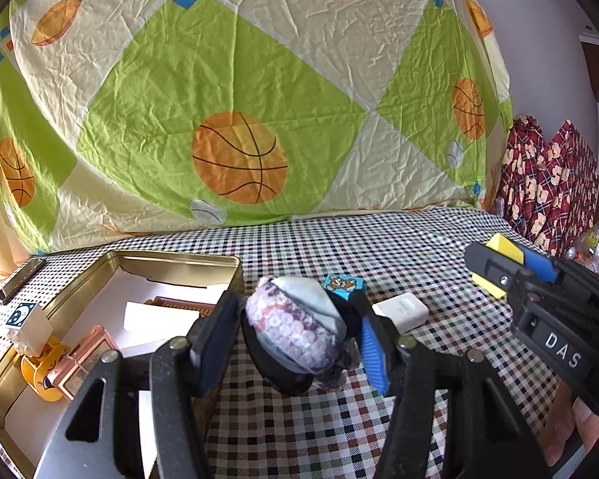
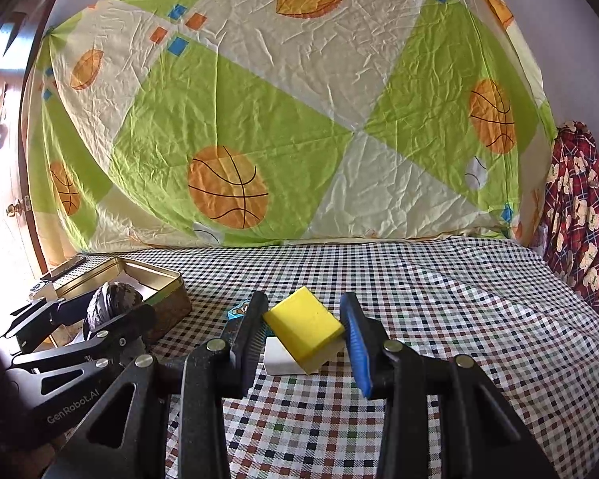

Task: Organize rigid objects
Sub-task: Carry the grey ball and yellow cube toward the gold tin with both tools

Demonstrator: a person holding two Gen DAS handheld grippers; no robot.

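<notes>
Left gripper is clamped on a rounded patterned pouch with a black base, held just above the checked tablecloth, right beside the near-right corner of the tin. Right gripper is clamped on a yellow block, lifted off the cloth; in the left view it sits at far right, well apart from the tin. Under and just behind the yellow block a white block lies on the cloth; in the left view it is just right of the left gripper's blue pad. A small blue bear tile lies on the cloth just behind the pouch. The tin stands open at left, gold-walled, holding white paper, a brown comb-like piece, a copper frame and an orange round item. A small cube with a moon sticker is at the tin's left rim; whether it rests on it I cannot tell. A basketball-print sheet hangs along the far side.
</notes>
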